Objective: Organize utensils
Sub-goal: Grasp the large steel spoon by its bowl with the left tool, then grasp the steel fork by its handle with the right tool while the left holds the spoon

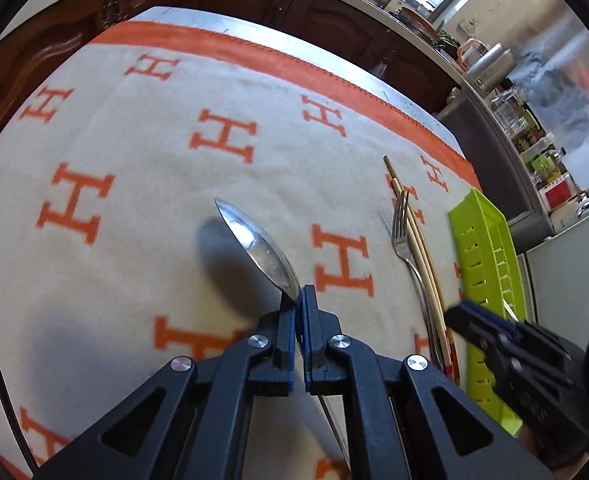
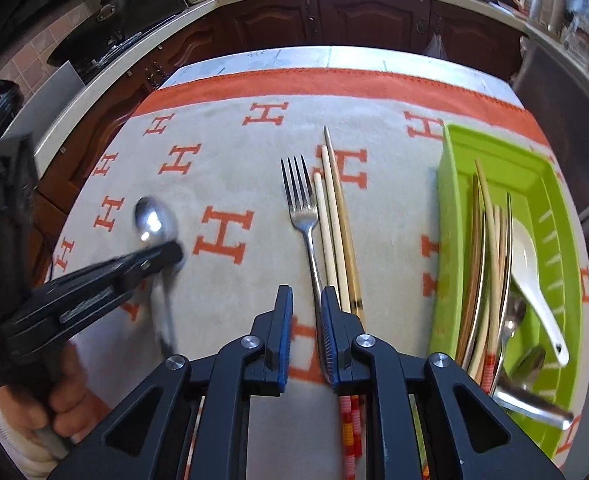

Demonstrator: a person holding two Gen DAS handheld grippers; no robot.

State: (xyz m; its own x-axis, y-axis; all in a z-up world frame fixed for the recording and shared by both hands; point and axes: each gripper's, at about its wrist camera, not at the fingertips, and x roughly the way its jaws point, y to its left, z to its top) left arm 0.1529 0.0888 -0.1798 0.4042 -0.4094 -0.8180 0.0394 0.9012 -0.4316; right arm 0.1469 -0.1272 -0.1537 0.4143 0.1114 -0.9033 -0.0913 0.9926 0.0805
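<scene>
My left gripper [image 1: 298, 300] is shut on the neck of a metal spoon [image 1: 254, 244], whose bowl points away and is lifted over the cloth. The right wrist view shows the same left gripper [image 2: 166, 254] and spoon [image 2: 154, 220] at the left. My right gripper [image 2: 307, 294] stands open low over the handle of a fork [image 2: 304, 208]. The handle runs between the jaws, close to the right pad. Several chopsticks [image 2: 336, 220] lie just right of the fork. The green tray [image 2: 450, 200] at the right holds chopsticks, metal spoons and a white ceramic spoon [image 2: 530, 264].
A cream tablecloth [image 2: 230, 184] with orange H letters and an orange border covers the table. Dark wooden cabinets [image 2: 334, 16] and a counter stand beyond the far edge. A person's hand [image 2: 62, 400] grips the left tool at the lower left. The fork [image 1: 404, 240] and tray [image 1: 490, 264] lie right of the left gripper.
</scene>
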